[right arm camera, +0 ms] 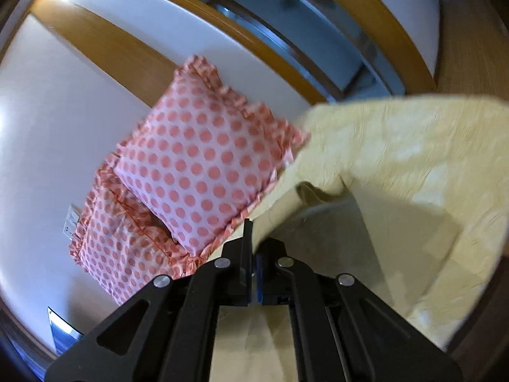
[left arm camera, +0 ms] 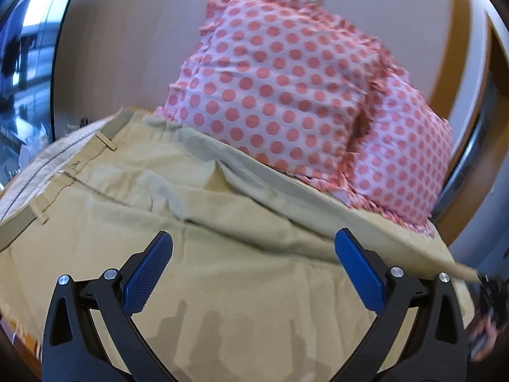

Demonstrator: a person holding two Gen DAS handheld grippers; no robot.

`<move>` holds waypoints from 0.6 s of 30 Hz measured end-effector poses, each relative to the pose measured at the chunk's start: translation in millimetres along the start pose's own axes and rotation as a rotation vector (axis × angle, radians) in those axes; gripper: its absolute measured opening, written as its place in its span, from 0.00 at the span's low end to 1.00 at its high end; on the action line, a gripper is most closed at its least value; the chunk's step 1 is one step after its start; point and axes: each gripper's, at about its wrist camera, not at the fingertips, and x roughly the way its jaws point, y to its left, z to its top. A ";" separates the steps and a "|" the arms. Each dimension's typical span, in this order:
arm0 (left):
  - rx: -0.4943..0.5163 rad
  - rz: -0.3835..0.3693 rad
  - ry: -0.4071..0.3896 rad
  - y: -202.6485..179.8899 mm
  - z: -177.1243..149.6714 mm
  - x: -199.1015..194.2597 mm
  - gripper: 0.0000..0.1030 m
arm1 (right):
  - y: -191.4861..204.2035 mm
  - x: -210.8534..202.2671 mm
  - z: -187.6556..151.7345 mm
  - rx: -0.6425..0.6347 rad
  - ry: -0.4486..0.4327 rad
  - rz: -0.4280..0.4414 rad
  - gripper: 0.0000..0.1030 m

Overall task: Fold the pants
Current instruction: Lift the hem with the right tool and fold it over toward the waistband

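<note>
The khaki pants (left arm camera: 197, 254) lie spread over a bed, waistband and belt loops toward the left of the left wrist view, fabric creased with a fold ridge running diagonally. The left gripper (left arm camera: 253, 265) hovers above them, jaws wide apart and holding nothing. The right gripper (right arm camera: 253, 265) has its jaws pressed together on a thin edge of the pants, lifting it. 2 polka-dot pillows (right arm camera: 197, 172) lean against a white wall (right arm camera: 47, 127) with wooden trim (right arm camera: 105, 47).

White wall (right arm camera: 47, 121) with wood trim (right arm camera: 105, 47), polka-dot pillows (left arm camera: 286, 73) (frilled edges), bright window (left arm camera: 28, 47).
</note>
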 end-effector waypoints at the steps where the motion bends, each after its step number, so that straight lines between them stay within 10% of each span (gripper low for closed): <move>1: -0.031 0.008 0.042 5.6 12.6 19.0 0.99 | -0.1 -5.8 0.4 -0.007 -0.004 0.003 0.01; 9: -0.210 0.084 0.213 27.0 74.2 129.5 0.99 | -5.5 -14.3 -7.9 -0.019 0.007 0.000 0.01; 13: -0.203 0.262 0.359 25.2 96.9 197.3 0.97 | -10.6 -13.5 -9.9 -0.016 0.023 -0.005 0.01; 18: -0.265 0.354 0.466 47.5 97.7 235.0 0.15 | -10.9 -5.0 -8.3 -0.057 0.038 -0.026 0.01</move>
